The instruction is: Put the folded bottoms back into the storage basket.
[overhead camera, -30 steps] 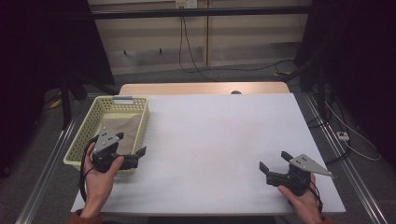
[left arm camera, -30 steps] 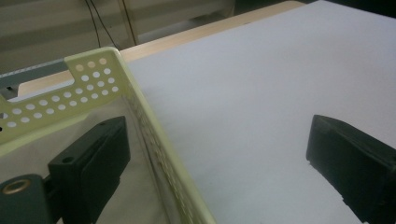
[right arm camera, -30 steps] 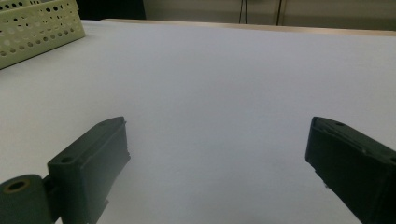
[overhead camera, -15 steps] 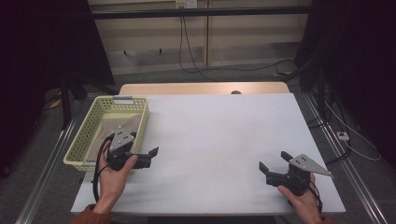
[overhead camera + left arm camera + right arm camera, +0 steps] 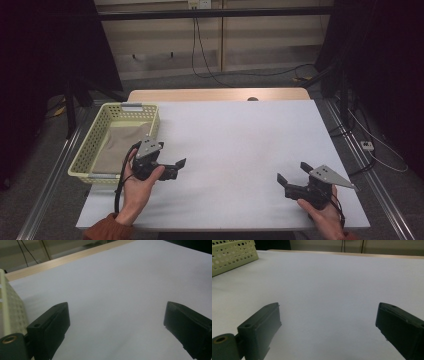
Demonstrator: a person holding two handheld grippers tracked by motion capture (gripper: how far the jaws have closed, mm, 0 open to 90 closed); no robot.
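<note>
Yellow basket (image 5: 95, 145) touching my left gripper (image 5: 176, 165), cloth (image 5: 117, 147) inside; white table (image 5: 240, 150) bare ahead. Both my grippers, right gripper (image 5: 292, 175) included, low, jaws apart.

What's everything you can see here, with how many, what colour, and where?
table: one, white top with a wooden far edge, centre.
basket: one, pale yellow-green, on the table's left edge.
cloth: one, beige, lying flat inside the basket.
cables: several, black, on the floor beyond the table.
left tongs: one, black, open, just right of the basket, held in the left hand.
right tongs: one, black, open, near the table's right front corner, held in the right hand.
</note>
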